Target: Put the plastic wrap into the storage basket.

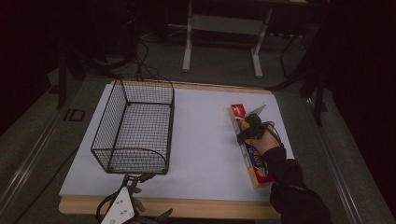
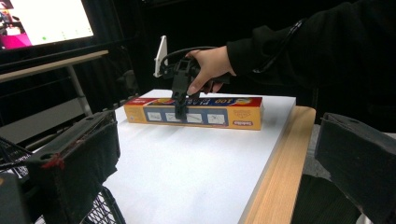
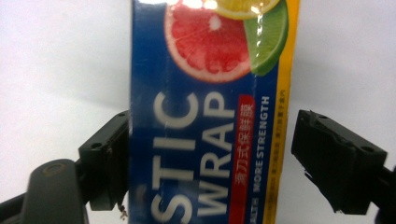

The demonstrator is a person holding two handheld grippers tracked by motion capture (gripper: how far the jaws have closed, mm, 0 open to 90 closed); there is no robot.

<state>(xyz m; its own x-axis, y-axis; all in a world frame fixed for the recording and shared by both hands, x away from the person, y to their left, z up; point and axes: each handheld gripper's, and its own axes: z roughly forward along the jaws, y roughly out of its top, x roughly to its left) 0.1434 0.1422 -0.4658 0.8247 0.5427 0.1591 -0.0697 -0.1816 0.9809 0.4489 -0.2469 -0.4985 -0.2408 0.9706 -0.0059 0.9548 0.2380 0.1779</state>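
Observation:
A long plastic wrap box [image 1: 258, 170] lies lengthwise on the right of the white board. My right gripper [image 1: 246, 133] is down over its middle and open, with a jaw on each side of the box [image 3: 201, 116]. In the right gripper view the left jaw touches the box and the right jaw stands off with a gap. A black wire basket [image 1: 132, 151] stands empty on the left. My left gripper [image 1: 135, 179] is open at the basket's near end, its jaws wide apart [image 2: 215, 154]. It looks across at the box [image 2: 233, 114] and the right gripper [image 2: 180, 109].
The white board [image 1: 201, 140] rests on a wooden table whose edge [image 1: 210, 207] runs along the near side. A metal table frame [image 1: 187, 51] stands behind on the floor. A lit monitor [image 2: 42, 21] is at the far side in the left gripper view.

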